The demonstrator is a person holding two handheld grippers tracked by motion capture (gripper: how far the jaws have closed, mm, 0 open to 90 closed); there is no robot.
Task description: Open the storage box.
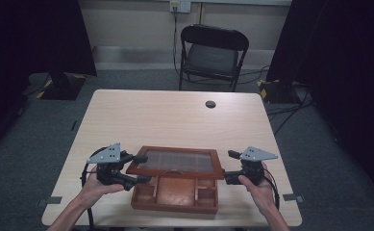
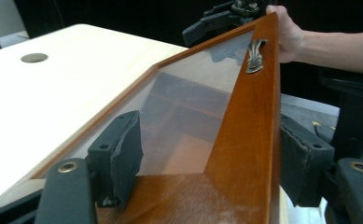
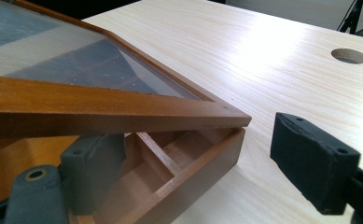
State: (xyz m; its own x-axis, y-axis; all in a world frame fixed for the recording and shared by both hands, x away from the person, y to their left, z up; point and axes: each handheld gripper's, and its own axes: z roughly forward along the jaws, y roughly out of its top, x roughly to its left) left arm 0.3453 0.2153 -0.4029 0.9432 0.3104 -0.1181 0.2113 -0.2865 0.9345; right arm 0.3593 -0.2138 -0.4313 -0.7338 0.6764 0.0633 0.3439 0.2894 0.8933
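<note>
Black left gripper (image 1: 143, 169), right gripper (image 1: 227, 166); grey triangular top plates (screw-dotted), black cables.

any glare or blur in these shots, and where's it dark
High view: soft and slightly blurry, black curtains at both sides dark, table evenly lit. Left gripper view: near jaws blurred, glass lid shows dim reflections. Right gripper view: bright glare on the tabletop, box interior shadowed under the lid.
</note>
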